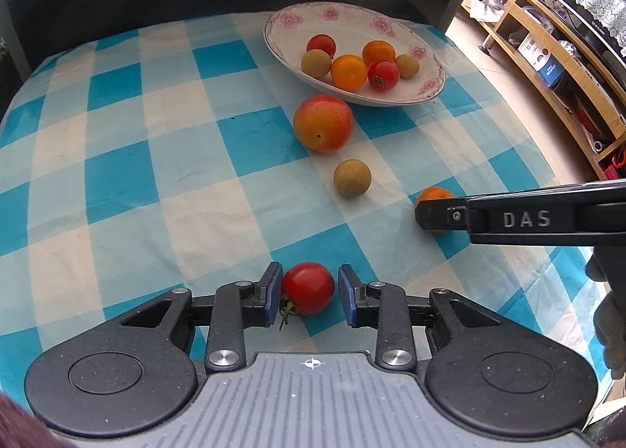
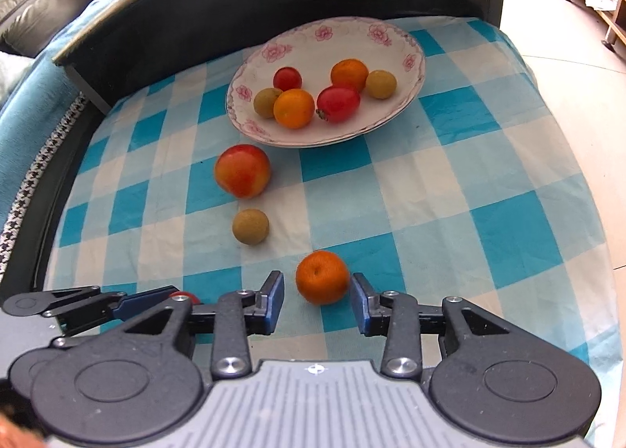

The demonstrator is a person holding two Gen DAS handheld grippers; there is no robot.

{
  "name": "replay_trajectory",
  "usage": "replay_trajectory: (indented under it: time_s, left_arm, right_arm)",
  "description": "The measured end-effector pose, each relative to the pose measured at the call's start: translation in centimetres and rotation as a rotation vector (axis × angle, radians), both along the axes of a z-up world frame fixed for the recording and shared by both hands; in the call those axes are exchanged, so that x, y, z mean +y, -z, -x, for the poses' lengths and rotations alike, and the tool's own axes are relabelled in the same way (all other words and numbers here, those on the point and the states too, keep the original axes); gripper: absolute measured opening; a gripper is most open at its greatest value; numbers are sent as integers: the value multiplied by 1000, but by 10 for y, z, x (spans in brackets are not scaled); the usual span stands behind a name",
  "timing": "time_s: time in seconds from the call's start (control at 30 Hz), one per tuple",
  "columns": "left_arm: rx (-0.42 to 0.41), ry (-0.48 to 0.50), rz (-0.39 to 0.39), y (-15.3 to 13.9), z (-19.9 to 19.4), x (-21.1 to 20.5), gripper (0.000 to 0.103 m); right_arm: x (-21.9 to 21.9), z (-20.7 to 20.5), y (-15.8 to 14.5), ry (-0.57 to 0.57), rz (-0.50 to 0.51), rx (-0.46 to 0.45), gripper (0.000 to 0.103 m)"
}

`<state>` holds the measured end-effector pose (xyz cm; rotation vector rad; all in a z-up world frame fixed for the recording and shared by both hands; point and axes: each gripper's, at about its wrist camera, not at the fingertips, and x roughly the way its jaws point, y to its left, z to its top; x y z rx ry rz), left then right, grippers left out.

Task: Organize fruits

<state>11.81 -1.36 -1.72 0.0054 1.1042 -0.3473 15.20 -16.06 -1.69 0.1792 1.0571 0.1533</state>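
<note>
**Fruits bracketed, not gripped**

Cherry tomato (image 1: 308, 287) is lying nearest, well short of the plate (image 1: 430, 84), between the left gripper's (image 1: 310, 293) spread pads. Mandarin (image 2: 322, 277) is sitting likewise inside the right gripper (image 2: 317, 299), unpinched.

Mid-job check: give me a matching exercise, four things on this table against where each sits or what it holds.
1. loose cherry tomato
2. loose mandarin
3. large red-yellow fruit
4. plate

A. holds six small fruits
B. between the open right claw pads
C. on the cloth, just beside the plate
D. between the open left claw pads

Pairs: 1-D, 2-B, 3-C, 4-A
</note>
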Motion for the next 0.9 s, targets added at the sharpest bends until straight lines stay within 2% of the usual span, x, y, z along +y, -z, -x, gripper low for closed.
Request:
replay_trajectory:
  time_s: [0.17,0.33,0.7,0.9]
  left_arm:
    - [-12,16,-26,0,2,-4,39]
    - [-13,16,-20,-3,2,-3,36]
    - [-41,9,33,-19,-2,-2,35]
    - [-53,28,-15,-17,-1,-3,38]
  right_arm:
    - [4,-4,6,-5,45,9,38]
    - [8,0,6,-32,84,-5,35]
    - [4,8,-18,-24,23,-69,35]
    - [2,7,-22,-23,11,-78,35]
